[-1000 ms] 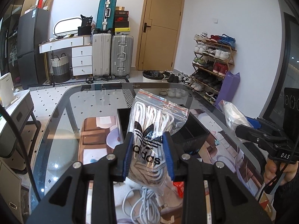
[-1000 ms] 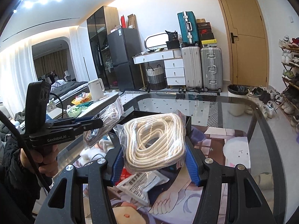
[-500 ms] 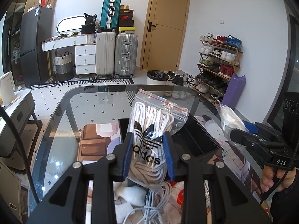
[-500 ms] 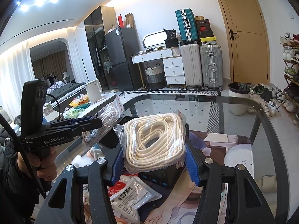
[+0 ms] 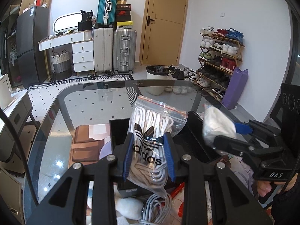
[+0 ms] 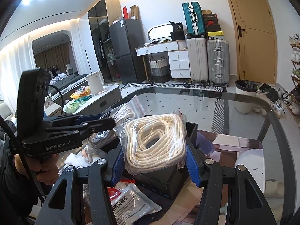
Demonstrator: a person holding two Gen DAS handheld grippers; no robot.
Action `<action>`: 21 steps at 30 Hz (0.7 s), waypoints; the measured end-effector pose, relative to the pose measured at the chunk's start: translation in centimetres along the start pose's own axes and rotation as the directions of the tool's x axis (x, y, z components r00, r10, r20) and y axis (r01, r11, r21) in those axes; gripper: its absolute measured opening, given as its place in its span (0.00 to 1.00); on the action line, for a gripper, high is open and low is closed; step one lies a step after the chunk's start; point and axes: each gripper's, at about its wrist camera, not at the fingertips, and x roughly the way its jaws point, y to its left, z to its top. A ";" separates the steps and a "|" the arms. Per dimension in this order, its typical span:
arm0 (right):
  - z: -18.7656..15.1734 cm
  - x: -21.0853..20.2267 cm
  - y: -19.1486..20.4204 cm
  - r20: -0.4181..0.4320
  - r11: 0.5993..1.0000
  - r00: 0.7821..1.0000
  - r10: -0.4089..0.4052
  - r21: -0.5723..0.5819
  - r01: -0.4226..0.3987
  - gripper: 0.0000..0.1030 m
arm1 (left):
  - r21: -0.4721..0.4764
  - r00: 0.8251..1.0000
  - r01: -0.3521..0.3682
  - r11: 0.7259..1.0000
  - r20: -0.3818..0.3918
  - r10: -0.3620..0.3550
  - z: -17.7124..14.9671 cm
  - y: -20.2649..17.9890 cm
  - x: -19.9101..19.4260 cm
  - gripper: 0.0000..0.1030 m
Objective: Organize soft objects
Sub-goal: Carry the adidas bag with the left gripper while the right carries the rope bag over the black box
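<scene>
My left gripper [image 5: 149,154] is shut on a clear zip bag of white laces with an Adidas logo [image 5: 150,131] and holds it upright above a black open box [image 5: 196,142] on the glass table. My right gripper [image 6: 154,166] is shut on a clear bag of coiled cream rope [image 6: 155,140], held over the same black box [image 6: 165,180]. The right gripper with its rope bag [image 5: 217,125] shows at the right of the left wrist view. The left gripper with the lace bag [image 6: 120,110] shows at the left of the right wrist view.
On the glass table [image 5: 84,101] below lie a grey cable coil [image 5: 159,208], a white fluffy item [image 5: 129,206] and a white printed sachet [image 6: 131,200]. Suitcases, a dresser and a shoe rack [image 5: 219,63] stand beyond the table.
Both grippers have moved forward and closer together over the black box, each still holding its bag. The rope bag has come nearer the lace bag.
</scene>
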 end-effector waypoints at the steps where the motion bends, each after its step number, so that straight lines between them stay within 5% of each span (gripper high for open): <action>1: 0.0 0.2 0.1 -0.003 1.000 1.000 0.000 0.001 0.000 0.56 | 0.004 1.000 0.003 1.000 -0.001 -0.003 0.0 -0.2 0.2 0.29; 21: 1.0 4.1 -0.5 -0.048 1.000 0.999 0.000 -0.029 -0.001 0.57 | 0.036 0.999 0.025 0.999 -0.036 -0.024 0.4 -0.6 2.2 0.33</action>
